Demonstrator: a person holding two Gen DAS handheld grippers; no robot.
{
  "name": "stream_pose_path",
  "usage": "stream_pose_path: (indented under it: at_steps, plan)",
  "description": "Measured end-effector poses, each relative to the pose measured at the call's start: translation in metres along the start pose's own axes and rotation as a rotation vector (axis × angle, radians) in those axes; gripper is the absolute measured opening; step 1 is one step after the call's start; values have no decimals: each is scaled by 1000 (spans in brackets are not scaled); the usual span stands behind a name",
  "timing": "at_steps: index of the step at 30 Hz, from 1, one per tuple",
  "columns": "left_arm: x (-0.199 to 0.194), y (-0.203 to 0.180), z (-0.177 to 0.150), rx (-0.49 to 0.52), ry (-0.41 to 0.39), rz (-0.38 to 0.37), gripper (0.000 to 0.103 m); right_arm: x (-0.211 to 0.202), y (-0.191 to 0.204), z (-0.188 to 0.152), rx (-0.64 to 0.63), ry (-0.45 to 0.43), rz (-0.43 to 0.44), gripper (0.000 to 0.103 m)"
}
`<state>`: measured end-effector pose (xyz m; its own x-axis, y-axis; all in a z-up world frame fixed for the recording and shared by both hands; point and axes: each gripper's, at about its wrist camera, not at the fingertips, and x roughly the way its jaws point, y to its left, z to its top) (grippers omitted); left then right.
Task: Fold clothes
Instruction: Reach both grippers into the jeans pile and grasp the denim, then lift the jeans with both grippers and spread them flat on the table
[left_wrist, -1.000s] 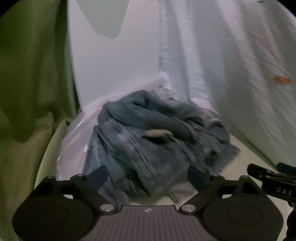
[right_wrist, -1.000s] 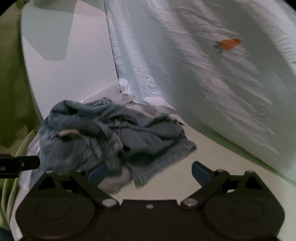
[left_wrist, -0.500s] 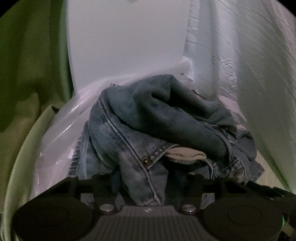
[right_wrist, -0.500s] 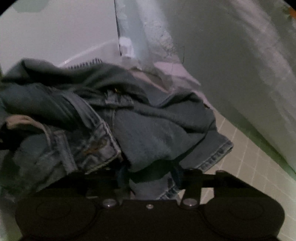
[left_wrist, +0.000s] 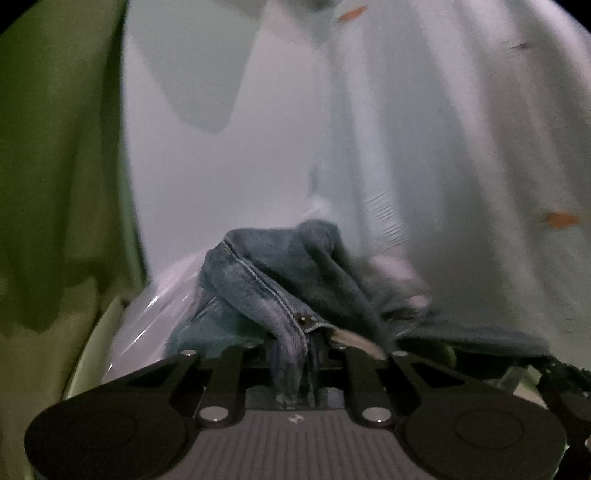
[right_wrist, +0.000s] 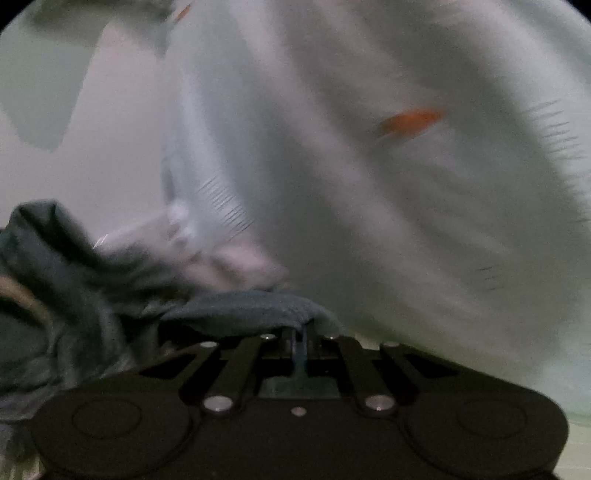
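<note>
A crumpled blue denim garment (left_wrist: 280, 273) with a stitched seam and a metal button hangs bunched in front of me. My left gripper (left_wrist: 297, 354) is shut on a fold of the denim near the button. My right gripper (right_wrist: 297, 345) is shut on another edge of the same denim garment (right_wrist: 243, 310), which stretches to the left into a dark heap. The right gripper's black frame shows at the lower right of the left wrist view (left_wrist: 561, 384). Both views are blurred.
A white sheet (left_wrist: 443, 147) with small orange marks (right_wrist: 410, 122) hangs behind and to the right. A white panel (left_wrist: 192, 166) stands at the back, green cloth (left_wrist: 55, 166) at the left. Clear plastic wrap (left_wrist: 147, 325) lies under the denim.
Both grippers have gone from open, to down on the denim pile, to shut on it. The garment has been lifted and both views now tilt up toward the white sheet.
</note>
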<state>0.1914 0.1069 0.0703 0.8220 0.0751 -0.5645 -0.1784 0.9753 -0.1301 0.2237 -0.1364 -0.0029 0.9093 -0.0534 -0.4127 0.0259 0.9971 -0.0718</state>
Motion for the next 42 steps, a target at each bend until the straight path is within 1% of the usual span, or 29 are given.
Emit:
stream_pose_path:
  at_steps: [3,6,9,10,12,13,14,15,16,17,18,19,20,21,22,23,24,26,28,30,32,35,37,39,41,42]
  plan:
    - [-43,-30,1,9,-39,-86,15,-39,-49,7,68,-71,-89,3]
    - [-87,-67,-9,48,-73,-194,15,-82,-103,10,121,-134,-181,3]
    - [-123,-112,-31,36,-30,-341,13,-130,-166,7,159,-181,-286,3]
    - [-132,-130,-42,53,-5,-393,13,-142,-187,6,175,-191,-315,3]
    - [-136,-166,-75,86,100,-463,13,-169,-231,-2,188,-194,-389,3]
    - [-138,-185,-92,101,156,-496,15,-183,-254,-7,193,-194,-429,4]
    - [-139,-203,-109,117,211,-528,19,-198,-276,-12,198,-195,-468,4]
    - [-141,-221,-127,133,267,-561,20,-208,-298,-20,200,-173,-504,4]
    - [-142,-233,-144,139,320,-578,24,-216,-319,-31,210,-129,-537,4]
    - [-145,-240,-157,160,343,-573,27,-224,-339,-43,226,-78,-569,6]
    - [-150,-245,-169,185,359,-565,30,-232,-356,-55,242,-29,-587,15]
    - [-154,-251,-180,211,375,-557,41,-242,-368,-70,262,10,-595,38]
    - [-159,-253,-189,227,373,-543,55,-252,-379,-86,282,44,-602,50]
    - [-162,-250,-194,229,366,-525,62,-259,-385,-101,304,72,-602,62]
    - [-164,-247,-199,228,360,-507,71,-265,-388,-116,334,100,-597,64]
    - [-165,-242,-203,226,360,-481,72,-270,-390,-131,377,134,-580,65]
    - [-162,-235,-205,221,366,-450,72,-274,-391,-144,422,166,-551,69]
    - [-157,-221,-207,210,380,-388,78,-281,-392,-167,509,225,-485,72]
    - [-150,-205,-210,198,399,-334,79,-285,-382,-186,583,275,-402,76]
    - [-141,-187,-212,191,426,-289,80,-281,-368,-198,634,318,-331,78]
    - [-130,-169,-214,192,454,-255,81,-279,-350,-208,659,357,-299,80]
    - [-113,-146,-215,208,493,-236,81,-275,-320,-217,662,395,-294,82]
    - [-104,-132,-213,220,508,-234,81,-270,-300,-220,672,415,-307,86]
    - [-97,-121,-206,231,507,-243,81,-265,-284,-227,686,437,-341,89]
    - [-92,-114,-200,244,503,-252,82,-260,-273,-231,682,445,-402,92]
    - [-90,-112,-197,253,501,-255,82,-259,-269,-233,679,446,-428,96]
